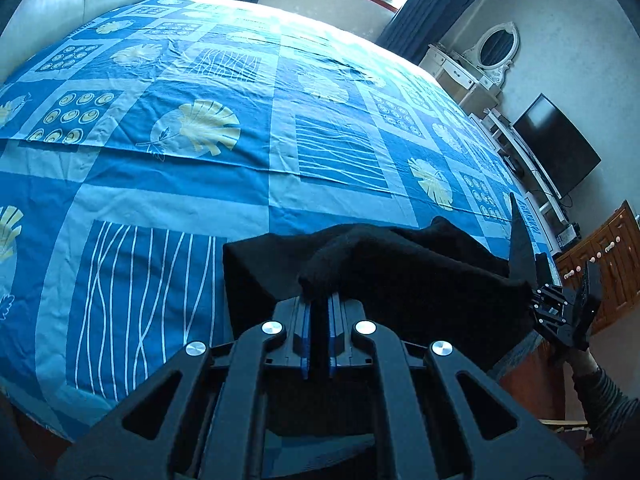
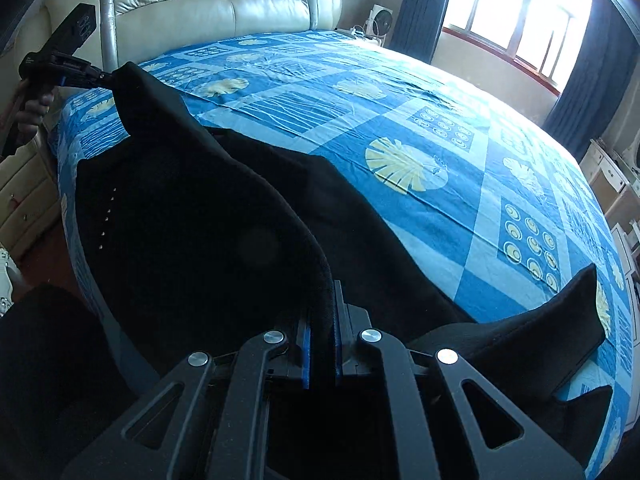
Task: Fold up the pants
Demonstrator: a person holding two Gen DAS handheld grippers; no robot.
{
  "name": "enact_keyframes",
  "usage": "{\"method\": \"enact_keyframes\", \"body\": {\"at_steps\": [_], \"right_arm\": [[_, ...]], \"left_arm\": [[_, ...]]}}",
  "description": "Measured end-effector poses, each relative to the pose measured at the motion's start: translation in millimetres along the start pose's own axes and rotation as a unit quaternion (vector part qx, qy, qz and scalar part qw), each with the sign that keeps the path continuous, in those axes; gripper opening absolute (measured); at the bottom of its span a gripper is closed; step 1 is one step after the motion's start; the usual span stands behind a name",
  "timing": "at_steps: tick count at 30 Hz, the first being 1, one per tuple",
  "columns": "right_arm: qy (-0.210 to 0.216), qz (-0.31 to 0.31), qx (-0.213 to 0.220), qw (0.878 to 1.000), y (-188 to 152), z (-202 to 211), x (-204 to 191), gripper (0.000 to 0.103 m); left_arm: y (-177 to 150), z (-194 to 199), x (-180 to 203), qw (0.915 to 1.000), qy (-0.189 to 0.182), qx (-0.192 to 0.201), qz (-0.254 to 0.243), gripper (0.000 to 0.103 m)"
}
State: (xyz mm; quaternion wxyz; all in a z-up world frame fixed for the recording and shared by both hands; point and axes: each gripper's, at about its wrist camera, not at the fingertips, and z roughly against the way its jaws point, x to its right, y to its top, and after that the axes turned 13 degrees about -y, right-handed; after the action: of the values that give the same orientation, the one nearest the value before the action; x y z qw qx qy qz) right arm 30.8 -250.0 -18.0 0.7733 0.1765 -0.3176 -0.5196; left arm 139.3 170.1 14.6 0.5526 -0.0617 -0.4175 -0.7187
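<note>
The black pants (image 1: 420,264) hang stretched between both grippers just above the near edge of the bed. In the left wrist view my left gripper (image 1: 320,299) is shut on a bunched fold of the pants. My right gripper (image 1: 534,296) grips the cloth at the far right. In the right wrist view my right gripper (image 2: 322,304) is shut on a rolled edge of the pants (image 2: 180,220). That edge runs up to my left gripper (image 2: 105,76), which pinches the far corner at the upper left. The rest of the pants drapes onto the blue patterned sheet (image 2: 420,128).
A cream tufted headboard (image 2: 208,4) stands at the bed's far end. A window (image 2: 516,20) with dark blue curtains lies beyond. A white dresser with mirror (image 1: 476,64), a television (image 1: 556,144) and a wooden cabinet (image 1: 608,256) line the right wall. A hand (image 2: 36,108) holds the left gripper.
</note>
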Motion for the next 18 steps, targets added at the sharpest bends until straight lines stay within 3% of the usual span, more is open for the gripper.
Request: {"method": "enact_keyframes", "body": {"at_steps": [5, 7, 10, 13, 16, 18], "right_arm": [[-0.006, -0.026, -0.016, 1.0, -23.9, -6.2, -12.7, 0.013], [-0.01, -0.039, -0.013, 0.999, -31.3, -2.5, -15.5, 0.019], [-0.015, -0.05, -0.021, 0.998, -38.9, 5.5, -16.7, 0.032], [0.002, -0.093, -0.028, 0.995, -47.0, 19.4, -8.2, 0.043], [0.048, -0.183, -0.039, 0.981, -56.0, 28.9, 14.5, 0.047], [0.085, -0.253, -0.05, 0.962, -62.4, 28.5, 29.6, 0.047]], "left_arm": [[-46.5, -5.0, -25.0, 0.9982, 0.008, -0.018, 0.057, 0.009], [-62.8, -8.4, -32.9, 0.9968, 0.023, -0.027, 0.072, 0.009], [-83.2, -5.3, -40.5, 0.9939, 0.017, -0.024, 0.106, 0.01], [-97.0, 7.8, -38.4, 0.9915, 0.013, -0.006, 0.13, 0.023], [-106.9, 22.3, -31.1, 0.986, -0.002, 0.028, 0.165, 0.024], [-108.0, 24.1, -23.8, 0.9821, -0.019, 0.044, 0.182, 0.03]]}}
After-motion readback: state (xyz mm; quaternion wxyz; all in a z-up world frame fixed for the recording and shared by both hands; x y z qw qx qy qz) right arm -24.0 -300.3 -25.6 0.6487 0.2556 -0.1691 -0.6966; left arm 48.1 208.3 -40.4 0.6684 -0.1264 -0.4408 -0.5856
